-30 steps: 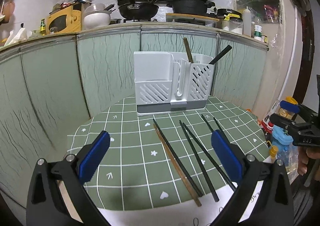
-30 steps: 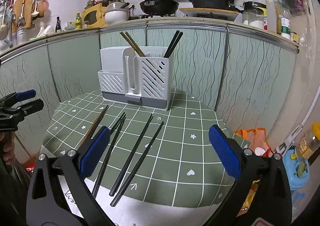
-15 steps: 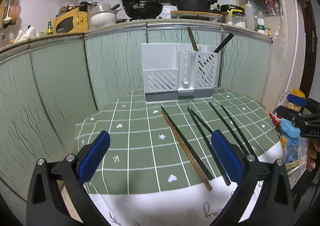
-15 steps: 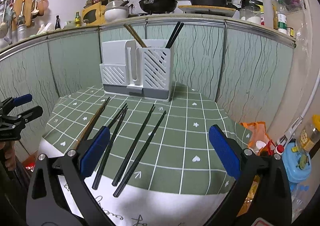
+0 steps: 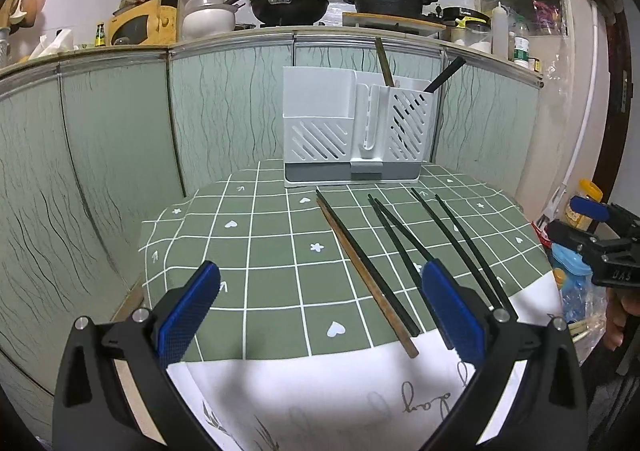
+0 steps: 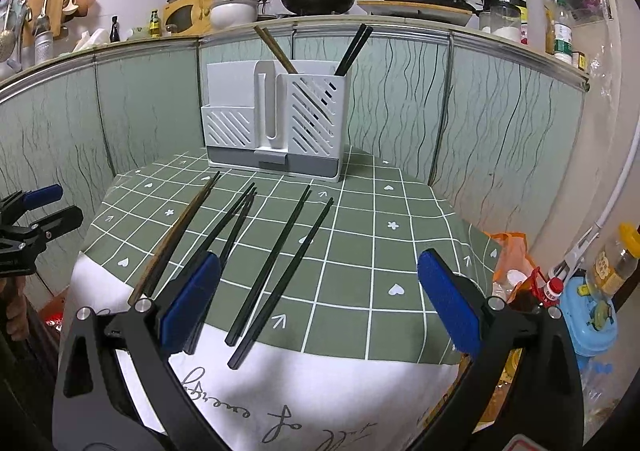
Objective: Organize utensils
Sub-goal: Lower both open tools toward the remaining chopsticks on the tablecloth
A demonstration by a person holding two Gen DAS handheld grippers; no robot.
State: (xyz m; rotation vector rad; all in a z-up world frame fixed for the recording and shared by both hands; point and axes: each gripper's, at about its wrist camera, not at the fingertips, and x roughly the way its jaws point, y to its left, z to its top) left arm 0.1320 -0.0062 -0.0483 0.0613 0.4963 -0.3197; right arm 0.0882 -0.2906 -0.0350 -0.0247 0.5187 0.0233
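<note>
Both grippers draw back from the worktop [image 5: 256, 251], the left gripper [image 5: 320, 311] and right gripper [image 6: 318, 301] hanging with jaws spread wide and empty. Six loose chopsticks [image 6: 276, 263] lie untouched ahead, so sorting into the white holder [image 6: 280, 123] beyond remains unfinished.

A green cloth [image 5: 272, 251] with white squares, hearts and flowers is seen on the table, black chopsticks [image 6: 280, 263] and a brown one [image 5: 368, 283] are seen on it, and the holder [image 5: 356, 131] is white with grey.
</note>
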